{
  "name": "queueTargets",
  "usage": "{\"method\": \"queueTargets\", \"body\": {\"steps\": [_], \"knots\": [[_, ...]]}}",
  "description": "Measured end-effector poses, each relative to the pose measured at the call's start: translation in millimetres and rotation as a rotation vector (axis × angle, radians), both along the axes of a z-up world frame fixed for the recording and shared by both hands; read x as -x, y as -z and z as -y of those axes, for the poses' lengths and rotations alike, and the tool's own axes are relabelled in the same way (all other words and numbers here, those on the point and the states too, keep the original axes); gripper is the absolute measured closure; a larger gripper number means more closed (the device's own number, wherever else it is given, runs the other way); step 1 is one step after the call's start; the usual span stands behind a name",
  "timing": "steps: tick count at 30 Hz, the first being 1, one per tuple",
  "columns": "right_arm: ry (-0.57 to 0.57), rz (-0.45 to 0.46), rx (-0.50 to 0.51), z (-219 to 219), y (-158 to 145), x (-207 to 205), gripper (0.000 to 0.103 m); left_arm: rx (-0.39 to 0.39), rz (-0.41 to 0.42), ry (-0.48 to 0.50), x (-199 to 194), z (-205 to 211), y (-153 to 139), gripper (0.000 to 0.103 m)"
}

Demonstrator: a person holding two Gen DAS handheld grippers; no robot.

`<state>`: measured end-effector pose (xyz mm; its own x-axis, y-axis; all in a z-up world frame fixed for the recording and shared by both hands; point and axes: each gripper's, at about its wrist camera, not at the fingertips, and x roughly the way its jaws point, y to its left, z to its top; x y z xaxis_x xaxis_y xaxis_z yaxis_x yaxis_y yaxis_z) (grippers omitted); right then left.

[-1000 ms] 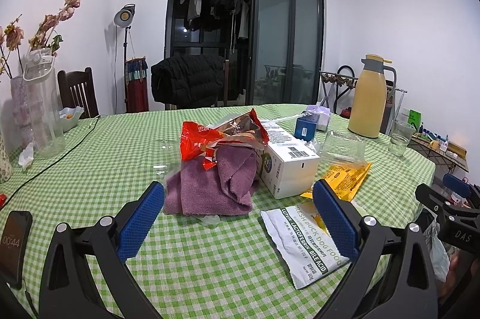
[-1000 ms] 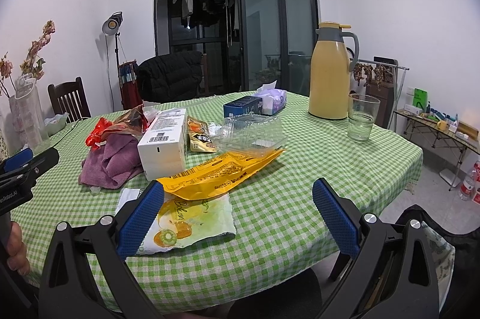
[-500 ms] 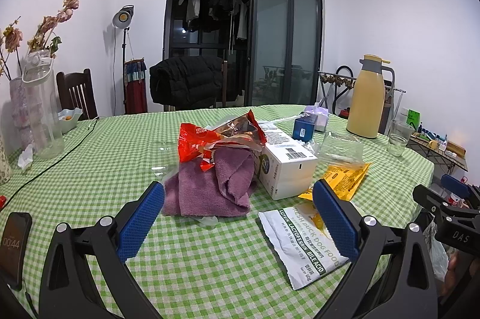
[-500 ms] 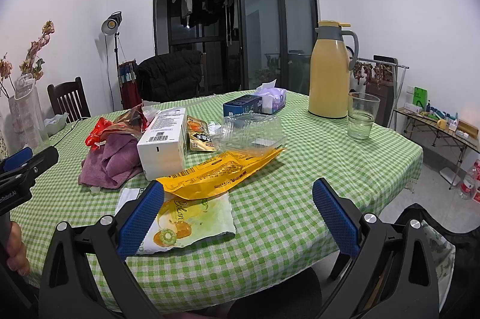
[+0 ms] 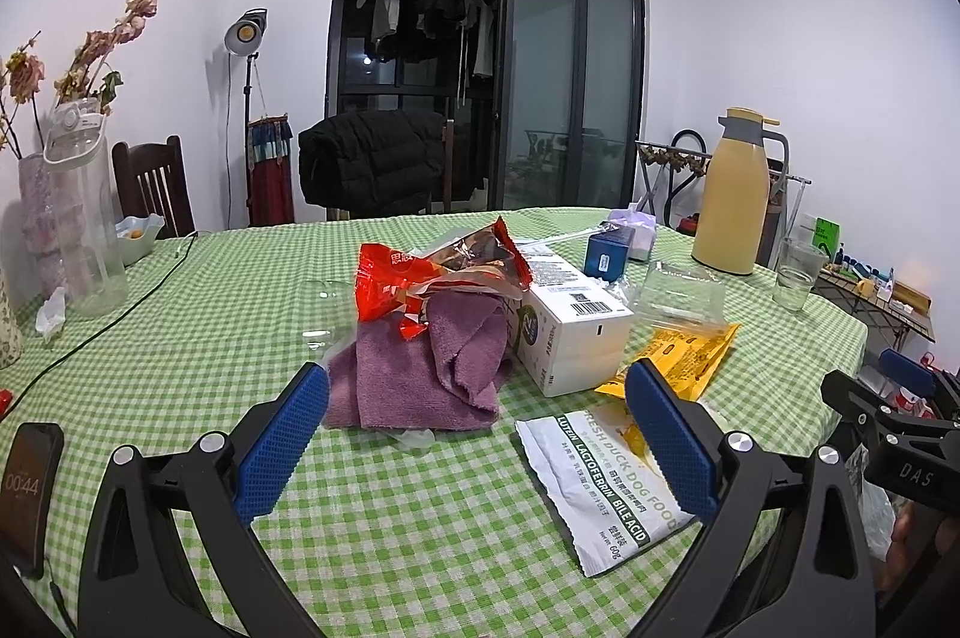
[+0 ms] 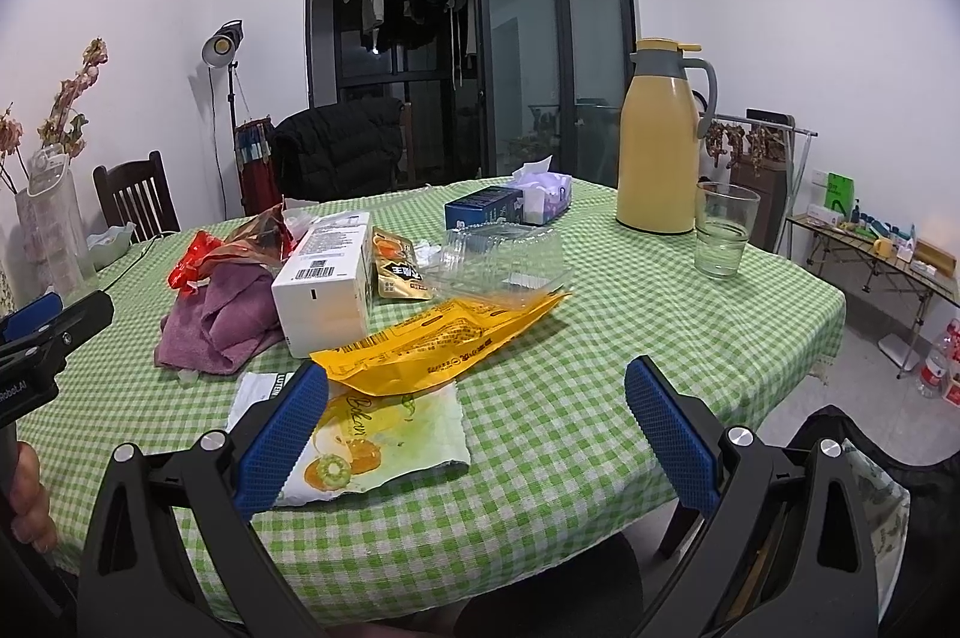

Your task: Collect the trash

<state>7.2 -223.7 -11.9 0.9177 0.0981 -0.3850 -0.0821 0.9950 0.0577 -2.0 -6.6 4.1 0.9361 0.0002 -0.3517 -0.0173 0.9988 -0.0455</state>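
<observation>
Level above table (image 5: 180,338), left gripper (image 5: 477,431) jaws wide, right gripper (image 6: 477,431) jaws wide, both empty

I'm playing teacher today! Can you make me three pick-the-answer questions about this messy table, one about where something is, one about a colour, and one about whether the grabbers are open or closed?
1. Where does the red snack bag lie?
A. on the purple cloth
B. inside the drinking glass
C. on the floor

2. What colour is the tall jug?
A. blue
B. yellow
C. black

3. How are the left gripper and right gripper?
A. both open and empty
B. both shut on wrappers
C. one holds the white box

Answers:
1 A, the bag rests on top of the cloth.
2 B, its body is yellow with a grey lid.
3 A, the blue pads stand wide apart in each view, with nothing between them.
</observation>
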Motion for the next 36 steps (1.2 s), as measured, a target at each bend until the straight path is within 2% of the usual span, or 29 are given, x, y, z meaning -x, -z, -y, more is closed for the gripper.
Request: {"method": "queueTargets", "body": {"steps": [26, 32, 36], "knots": [[-0.007, -0.005, 0.015, -4.9, 4.6, -0.8, 0.008, 0.013, -0.010, -0.014, -1.8, -7.5, 6.4, 0.007], [-0.022, 0.003, 0.005, -4.8, 9.2, -2.2, 0.008, 0.050, -0.065, 0.001, -10.5, -13.1, 14.2, 0.007], [-0.061, -0.001, -0.015, -6.4, 14.9, -6.2, 0.008, 0.063, -0.071, 0.010, -14.1, -18.0, 21.5, 0.007]]}}
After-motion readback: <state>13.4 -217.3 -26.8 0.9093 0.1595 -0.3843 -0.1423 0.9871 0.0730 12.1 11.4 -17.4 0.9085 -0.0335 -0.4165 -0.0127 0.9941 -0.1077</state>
